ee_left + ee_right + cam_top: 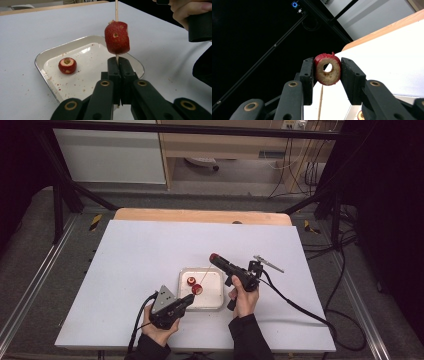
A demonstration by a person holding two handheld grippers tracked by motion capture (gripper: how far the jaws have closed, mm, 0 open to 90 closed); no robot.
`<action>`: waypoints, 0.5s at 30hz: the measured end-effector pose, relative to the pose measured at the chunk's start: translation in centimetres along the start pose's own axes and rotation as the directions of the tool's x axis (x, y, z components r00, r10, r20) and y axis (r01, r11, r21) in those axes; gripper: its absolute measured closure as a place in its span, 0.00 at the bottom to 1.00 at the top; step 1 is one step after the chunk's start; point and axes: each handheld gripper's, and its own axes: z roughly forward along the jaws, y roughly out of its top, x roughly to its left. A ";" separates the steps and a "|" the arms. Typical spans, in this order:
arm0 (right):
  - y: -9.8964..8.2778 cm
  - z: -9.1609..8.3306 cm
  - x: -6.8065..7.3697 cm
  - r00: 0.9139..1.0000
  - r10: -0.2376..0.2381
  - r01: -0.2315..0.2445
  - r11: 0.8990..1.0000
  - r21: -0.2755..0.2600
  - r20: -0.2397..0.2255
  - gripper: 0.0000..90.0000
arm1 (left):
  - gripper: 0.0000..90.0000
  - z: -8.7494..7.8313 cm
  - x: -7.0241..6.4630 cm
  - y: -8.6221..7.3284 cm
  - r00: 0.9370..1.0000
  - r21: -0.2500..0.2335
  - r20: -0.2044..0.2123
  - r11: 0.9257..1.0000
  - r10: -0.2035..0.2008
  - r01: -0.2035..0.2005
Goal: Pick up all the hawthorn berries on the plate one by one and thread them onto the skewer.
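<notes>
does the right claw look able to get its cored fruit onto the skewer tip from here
Probably yes: the skewer rises bare above the fruit already threaded, and the left claw holds it steady. The right claw grips a cored fruit ring nearby, nothing between.

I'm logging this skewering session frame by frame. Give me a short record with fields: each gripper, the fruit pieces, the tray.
left gripper: shut on the skewer, held upright over the tray
right gripper: shut on a cored fruit ring, raised off the table
fruit on skewer: one red piece, threaded
fruit in tray: one red piece, lying loose
tray: white, crumbs scattered inside
</notes>
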 end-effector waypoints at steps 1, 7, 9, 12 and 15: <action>0.0 0.0 0.0 1.000 0.000 0.000 1.000 -0.001 -0.001 0.72 | 0.99 0.0 0.0 0.0 1.000 0.001 -0.001 1.000 0.000 0.000; -0.1 0.0 0.0 1.000 0.003 -0.003 1.000 0.003 -0.003 0.72 | 0.99 0.0 -0.1 0.0 1.000 -0.003 -0.007 1.000 -0.004 0.004; -0.1 0.0 0.0 1.000 0.002 -0.002 1.000 0.004 -0.004 0.72 | 0.99 0.0 -0.1 0.0 1.000 -0.007 -0.007 1.000 -0.008 0.008; -0.5 0.1 0.0 1.000 -0.004 0.004 1.000 0.014 -0.003 0.72 | 0.99 0.1 -0.2 0.1 1.000 -0.008 -0.008 1.000 -0.021 0.021; -1.0 0.2 -0.1 1.000 -0.008 0.009 1.000 0.014 -0.008 0.72 | 0.99 0.2 -0.6 0.2 0.999 -0.031 -0.017 0.998 -0.049 0.049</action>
